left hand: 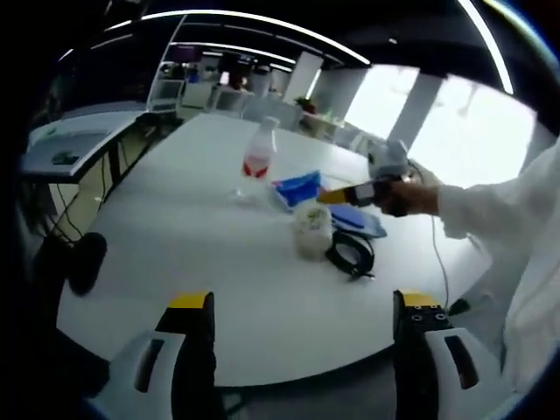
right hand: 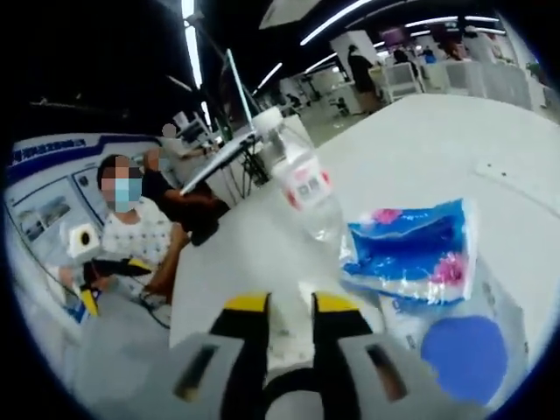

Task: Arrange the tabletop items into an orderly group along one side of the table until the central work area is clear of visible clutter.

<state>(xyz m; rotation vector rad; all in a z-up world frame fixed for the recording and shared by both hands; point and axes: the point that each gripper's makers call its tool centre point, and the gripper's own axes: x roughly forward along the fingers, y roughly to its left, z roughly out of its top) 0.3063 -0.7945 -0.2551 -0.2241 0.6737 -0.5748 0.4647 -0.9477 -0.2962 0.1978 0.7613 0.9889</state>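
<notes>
Sitting mid-table (left hand: 201,262), white and round: water bottle (left hand: 259,156), blue packet (left hand: 297,186), black cable coil (left hand: 352,253). Hovering at near edge, left gripper (left hand: 297,308) gaping wide; right gripper (right hand: 290,303) closing narrowly, grip unclear.

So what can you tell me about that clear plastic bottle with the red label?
The bottle looks like clear, thin plastic, with a white cap on top and a red-and-white label band around its upper body. It stands upright on the white table; I cannot tell whether any liquid is inside. In the left gripper view, the same bottle stands beyond the other clutter, just beside the blue plastic packet, which sits close to its base. No fingers touch it.
</notes>
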